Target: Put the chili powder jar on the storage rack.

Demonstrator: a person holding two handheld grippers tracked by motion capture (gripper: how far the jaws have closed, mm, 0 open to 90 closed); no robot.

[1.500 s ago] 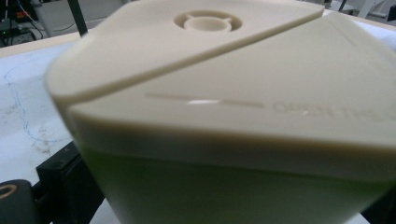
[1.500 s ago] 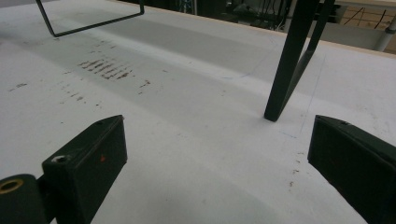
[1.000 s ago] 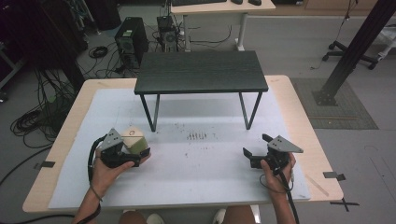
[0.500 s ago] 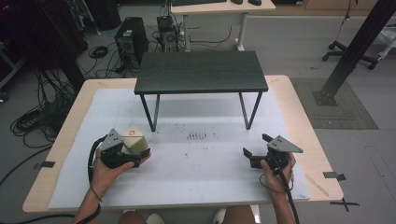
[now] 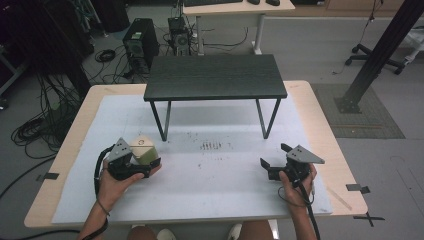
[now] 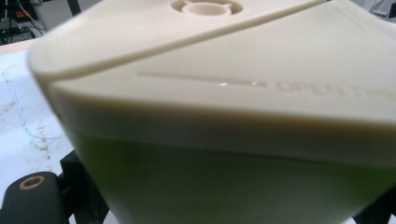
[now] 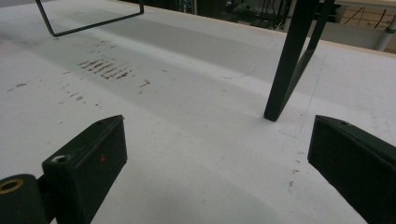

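Closing is the one change since a second ago: the left gripper (image 5: 150, 161) has just been drawing its jaws in around the cream-lidded green box (image 5: 144, 148), while both hands sit where they were and the box has not shifted on the worktop (image 5: 220, 200). In the left gripper view the box (image 6: 224, 140) stands right in front of the camera, its pale lid with a round boss on top and the green body below reaching to the dark jaw parts at the lower corners. The jaws are at a middling width with the box between them; whether the pads already press on its sides I cannot tell.

That box stands on the white mat at the person's left, in front of the left leg of the small black table (image 5: 215, 76). The right gripper (image 5: 274, 159) rests low at the right side, jaws wide apart with nothing between them, looking along the mat toward a table leg (image 7: 292, 60).

By my reading this is the grasp being taken, so lifting the box comes next once the hold is firm.
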